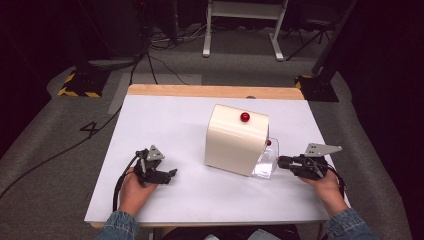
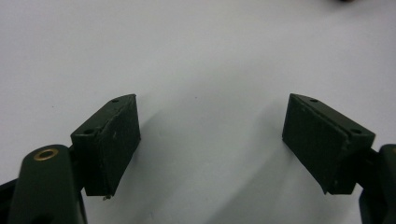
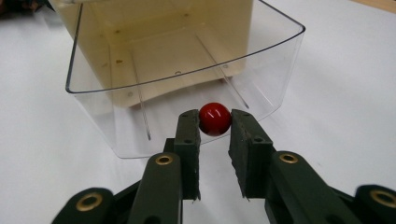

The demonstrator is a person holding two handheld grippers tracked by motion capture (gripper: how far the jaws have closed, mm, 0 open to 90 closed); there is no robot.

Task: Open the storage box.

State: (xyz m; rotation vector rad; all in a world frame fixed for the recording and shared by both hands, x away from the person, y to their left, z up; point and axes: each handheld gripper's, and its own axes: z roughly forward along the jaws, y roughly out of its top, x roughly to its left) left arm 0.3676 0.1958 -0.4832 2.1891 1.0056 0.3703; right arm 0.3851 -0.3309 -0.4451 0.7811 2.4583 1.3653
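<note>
A cream box (image 1: 234,142) with a red knob on top (image 1: 245,117) stands at the middle right of the white table (image 1: 165,120). A clear plastic drawer (image 1: 265,164) sticks out of its right side. In the right gripper view the drawer (image 3: 116,116) is pulled out of the box (image 3: 154,18), and my right gripper (image 3: 215,122) is shut on the small red knob (image 3: 215,117) on its front wall. From the high view that gripper (image 1: 280,161) lies level, pointing left at the drawer. My left gripper (image 1: 170,175) rests on the table left of the box, open and holding nothing (image 2: 210,135).
A wooden strip (image 1: 210,91) runs along the table's far edge. Beyond it on the carpet are cables, a white stand (image 1: 245,30) and dark equipment bases with hazard tape (image 1: 80,85). Bare white table surface (image 2: 196,46) lies ahead of the left gripper.
</note>
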